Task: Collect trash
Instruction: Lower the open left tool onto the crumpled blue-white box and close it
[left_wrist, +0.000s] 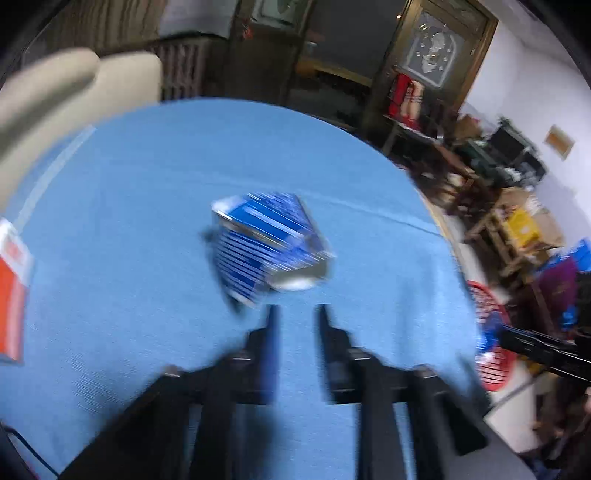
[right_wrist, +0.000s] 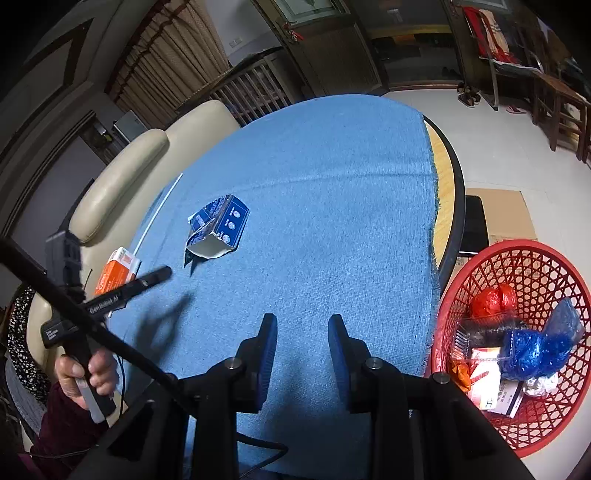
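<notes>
Nearing the torn blue carton (left_wrist: 267, 245) lying mid-tabletop (left_wrist: 129, 206), left gripper (left_wrist: 297, 308) jaws part-open and empty, right gripper (right_wrist: 303, 321) jaws narrow and empty; best straddle the crumpled end squarely before carrying it to the red basket (right_wrist: 517, 258).

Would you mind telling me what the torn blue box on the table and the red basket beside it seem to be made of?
The blue box looks like thin printed cardboard: its glossy blue outside is creased, and the ripped end shows a pale, silvery lining. The red basket seems to be moulded plastic, going by its shiny, uniform open lattice. The tablecloth under the box appears to be matte woven fabric with a frayed edge.
</notes>
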